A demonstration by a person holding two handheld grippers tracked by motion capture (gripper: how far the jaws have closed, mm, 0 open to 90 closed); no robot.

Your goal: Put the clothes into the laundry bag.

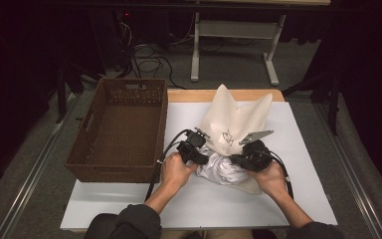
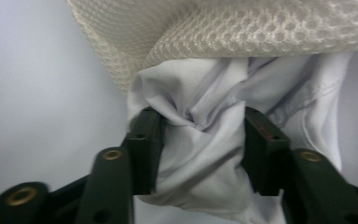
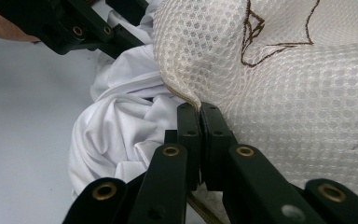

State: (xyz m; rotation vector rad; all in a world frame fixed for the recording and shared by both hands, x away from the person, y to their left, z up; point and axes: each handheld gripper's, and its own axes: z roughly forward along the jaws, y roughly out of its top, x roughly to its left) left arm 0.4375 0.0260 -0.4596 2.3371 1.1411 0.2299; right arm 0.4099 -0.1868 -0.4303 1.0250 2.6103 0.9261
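Item: cream mesh laundry bag (image 1: 234, 122), lying mid-table on the white table top (image 1: 129, 204), its far corners peaked up and its mouth toward me. Contents: a bunched white garment (image 1: 221, 169), half out of the mouth and resting on the table between my two tools. Left gripper (image 1: 197, 155): jaws partly closed around a thick fold of the garment (image 2: 205, 149), cloth bulging between them just under the bag's lip (image 2: 223, 32). Right gripper (image 3: 199, 122): jaws pressed together on the bag's hemmed edge (image 3: 182, 95), pinching the mesh by the mouth; a brown stitched motif (image 3: 261, 32) sits above that grip. Adjacent: brown wicker basket (image 1: 119, 129), at the table's left, just beside the bag. Step in hand, as I judge it: moving the garment through the bag's mouth while I hold the rim; whether in or out I cannot tell. Next move calls for keeping the rim pinched and lifted so the mouth stays open, and for working the garment without dragging the mesh along.
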